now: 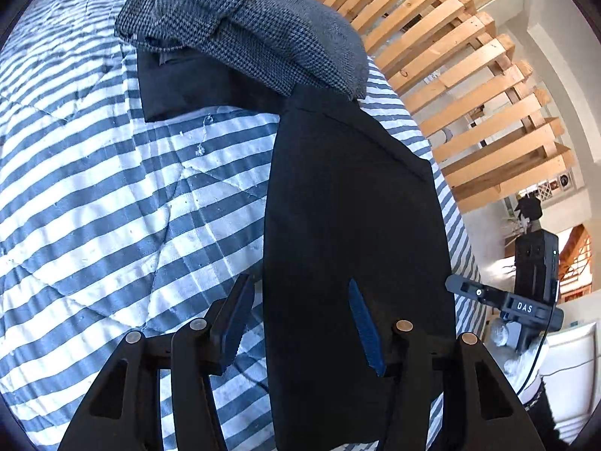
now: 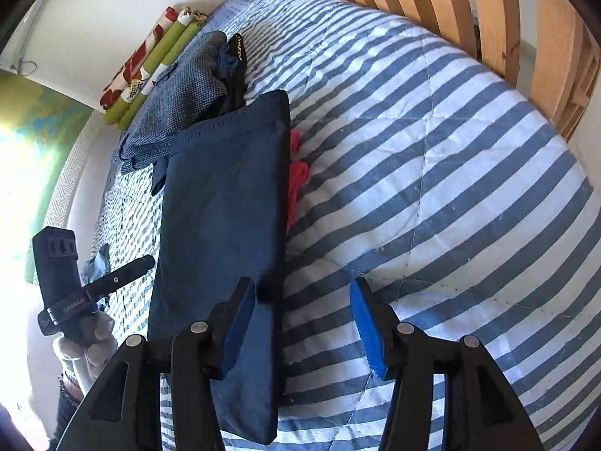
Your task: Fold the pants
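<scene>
The navy pants [image 2: 221, 225] are lying folded into a long, flat strip on the blue-and-white striped quilt [image 2: 432, 173] that is covering the bed, with the strip running away from both cameras toward the far end of the mattress. In the left wrist view the same pants [image 1: 353, 206] are looking almost black and are filling the middle of the frame. The left gripper [image 1: 304, 323] is hovering at the near end of the strip with its fingers spread wide, one blue pad over the striped quilt and the other over the dark cloth, gripping nothing. The right gripper [image 2: 304, 323] is likewise standing with its fingers spread apart, its left pad over the near end of the pants and its right pad over bare quilt, holding nothing. Just beyond the far end of the pants, a grey houndstooth garment [image 1: 255, 26] is sitting in a heap and overlapping more dark fabric beneath it. A bit of red cloth [image 2: 298, 173] is peeking out along the right edge of the pants. Past the heap, rolled floral and green fabric [image 2: 150, 64] is resting against the white wall. A wooden slatted headboard [image 1: 469, 86] is running along the far side of the bed.
</scene>
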`<state>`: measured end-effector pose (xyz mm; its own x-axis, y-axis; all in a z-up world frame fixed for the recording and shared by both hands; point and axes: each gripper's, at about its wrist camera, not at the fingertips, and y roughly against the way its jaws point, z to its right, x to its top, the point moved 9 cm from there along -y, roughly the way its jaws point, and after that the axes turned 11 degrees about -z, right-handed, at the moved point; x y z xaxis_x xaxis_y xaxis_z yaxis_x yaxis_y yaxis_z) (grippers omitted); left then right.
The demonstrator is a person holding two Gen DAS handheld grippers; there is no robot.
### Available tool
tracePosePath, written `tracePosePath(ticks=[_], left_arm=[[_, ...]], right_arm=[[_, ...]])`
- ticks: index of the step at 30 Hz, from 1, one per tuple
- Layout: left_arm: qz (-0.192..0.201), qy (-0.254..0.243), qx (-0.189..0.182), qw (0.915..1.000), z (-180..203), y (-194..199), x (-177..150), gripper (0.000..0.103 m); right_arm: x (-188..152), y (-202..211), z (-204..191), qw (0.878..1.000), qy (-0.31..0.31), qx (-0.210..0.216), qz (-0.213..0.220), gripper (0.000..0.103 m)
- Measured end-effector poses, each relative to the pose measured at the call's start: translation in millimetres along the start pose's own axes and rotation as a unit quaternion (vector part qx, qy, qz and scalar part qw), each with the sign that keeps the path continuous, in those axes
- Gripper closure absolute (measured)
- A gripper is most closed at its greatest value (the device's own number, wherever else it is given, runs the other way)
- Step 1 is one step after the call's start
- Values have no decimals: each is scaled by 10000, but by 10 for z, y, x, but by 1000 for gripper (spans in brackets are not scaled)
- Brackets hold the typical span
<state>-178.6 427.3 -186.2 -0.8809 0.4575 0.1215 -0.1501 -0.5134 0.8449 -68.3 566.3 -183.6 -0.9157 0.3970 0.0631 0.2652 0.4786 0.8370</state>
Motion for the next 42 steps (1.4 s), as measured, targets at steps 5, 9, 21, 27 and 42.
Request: tracePosePath(ticks=[5,9,21,27,42], left_arm=[[-74,198,-273,9994,42,-53,17,47],[-110,161,-449,9988,117,-91,27,48],[147,578,-847,9946,176,199,-281,97],[385,498,-906,9939,286,776,-793,97],[285,363,973,9942,-269,887,-1996,48]], right_arm=[[41,-71,-96,9997,55,229,-15,53],[70,-172,-207,9991,183,378,-112,53],[178,-429,-510,9977,303,577,-172,83],[29,-406,-803,9967,532,505,-344,93],[-576,-960,-1693,9589,2475,-1320,-438,65]])
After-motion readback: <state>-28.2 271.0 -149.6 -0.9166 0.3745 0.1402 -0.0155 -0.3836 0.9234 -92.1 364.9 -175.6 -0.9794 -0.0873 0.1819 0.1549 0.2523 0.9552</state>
